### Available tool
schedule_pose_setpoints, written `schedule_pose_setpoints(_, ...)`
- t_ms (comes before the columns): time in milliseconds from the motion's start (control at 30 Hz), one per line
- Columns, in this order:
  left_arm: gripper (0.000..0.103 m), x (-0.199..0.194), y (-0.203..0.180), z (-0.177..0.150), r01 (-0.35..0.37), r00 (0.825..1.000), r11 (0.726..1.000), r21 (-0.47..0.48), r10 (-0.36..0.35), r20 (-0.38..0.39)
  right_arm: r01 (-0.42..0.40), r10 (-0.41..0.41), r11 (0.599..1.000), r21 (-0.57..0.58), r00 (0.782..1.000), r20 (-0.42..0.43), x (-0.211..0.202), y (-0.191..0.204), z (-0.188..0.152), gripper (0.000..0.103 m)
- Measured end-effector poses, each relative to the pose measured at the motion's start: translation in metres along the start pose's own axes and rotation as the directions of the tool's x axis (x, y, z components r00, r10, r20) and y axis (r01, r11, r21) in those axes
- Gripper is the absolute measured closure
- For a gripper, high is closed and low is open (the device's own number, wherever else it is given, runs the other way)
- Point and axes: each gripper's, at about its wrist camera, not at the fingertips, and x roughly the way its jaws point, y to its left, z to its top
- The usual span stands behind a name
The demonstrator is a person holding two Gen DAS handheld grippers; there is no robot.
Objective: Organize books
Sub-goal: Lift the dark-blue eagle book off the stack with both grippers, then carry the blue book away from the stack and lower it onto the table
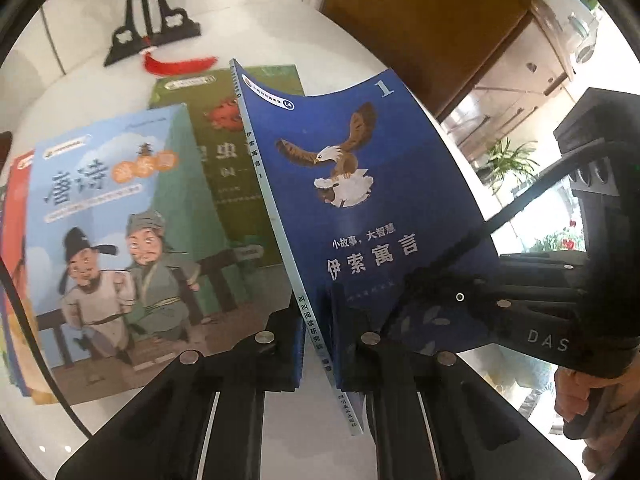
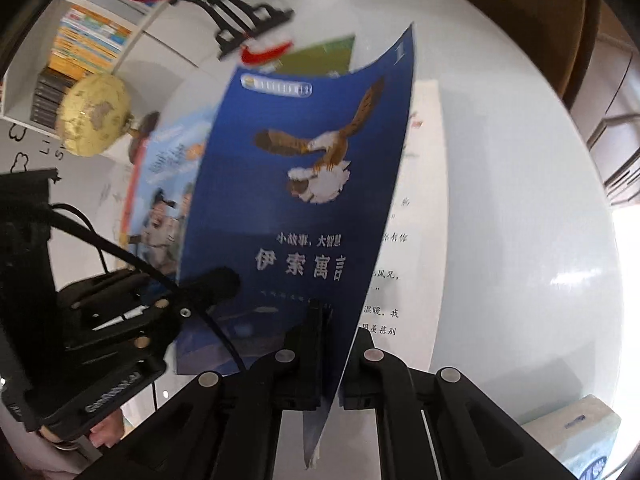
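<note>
While I watch both wrist feeds, my left tongs point(image 1: 320, 344) are clamped narrow on the spine edge of the blue eagle book point(image 1: 360, 208), low in the middle of the left wrist frame, and the book stands tilted up off the white surface point(image 1: 280, 420) with its cover bowing toward the upper right. My right tongs point(image 2: 332, 344) are pinched on the opposite, open edge of that same blue eagle book point(image 2: 296, 200), bottom centre of the right wrist frame, so I've got it held from both sides. In the left wrist view the right tongs show at the right edge, black against the cover; in the right wrist view the left tongs sit at the lower left, one tip laid on the cover near the title. Lying flat to the left of the held book is the light blue poetry book point(image 1: 116, 248) with two cartoon figures, overlapping the green book point(image 1: 224, 140) behind it, and a red book point(image 1: 16, 208) peeks out at the far left edge. A printed page point(image 2: 420, 208) lies on the surface right of the blue cover in the right wrist frame. Upper left there's a black ornamental stand point(image 1: 148, 32) with a red tassel point(image 1: 176, 64) on the surface beside it. A yellow globe point(image 2: 96, 116) sits at the left of the right wrist frame, with a bookshelf point(image 2: 84, 48) above it, a bit blurred.
</note>
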Motion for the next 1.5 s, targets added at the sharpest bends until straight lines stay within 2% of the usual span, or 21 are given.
schedule_pose_setpoints(133, 0.096, -0.017, 0.004, 0.001, -0.018, 0.999, 1.0, -0.014, 0.019, 0.035, 0.02, -0.019, 0.997, -0.076, 1.0, 0.021, -0.01, 0.024, 0.005, 0.098)
schedule_pose_setpoints(400, 0.096, -0.058, 0.027, -0.007, -0.047, 0.993, 0.998, -0.051, 0.052, 0.11, -0.003, 0.009, 0.992, -0.126, 0.999, 0.046, -0.019, 0.063, 0.012, 0.098)
schedule_pose_setpoints(700, 0.096, -0.113, 0.083, -0.031, -0.027, 0.981, 0.995, -0.092, 0.044, 0.189, 0.007, 0.013, 0.983, -0.182, 0.994, 0.105, -0.027, 0.137, 0.006, 0.098)
schedule_pose_setpoints(767, 0.096, -0.127, 0.099, -0.038, -0.045, 0.976, 0.994, -0.102, 0.065, 0.209, 0.012, 0.01, 0.98, -0.196, 0.994, 0.112, -0.026, 0.162, 0.004, 0.098)
schedule_pose_setpoints(1100, 0.095, -0.186, 0.201, -0.077, -0.064, 0.959, 0.979, -0.192, 0.113, 0.26, -0.001, 0.038, 0.956, -0.294, 0.992, 0.12, 0.011, 0.281, 0.003, 0.098)
schedule_pose_setpoints(1367, 0.095, -0.206, 0.278, -0.112, -0.095, 0.953, 0.959, -0.267, 0.165, 0.254, -0.016, 0.049, 0.932, -0.363, 0.995, 0.083, 0.057, 0.362, 0.0, 0.098)
schedule_pose_setpoints(1500, 0.095, -0.208, 0.316, -0.132, -0.111, 0.953, 0.942, -0.316, 0.191, 0.234, -0.039, 0.056, 0.919, -0.392, 0.998, 0.033, 0.094, 0.399, 0.001, 0.098)
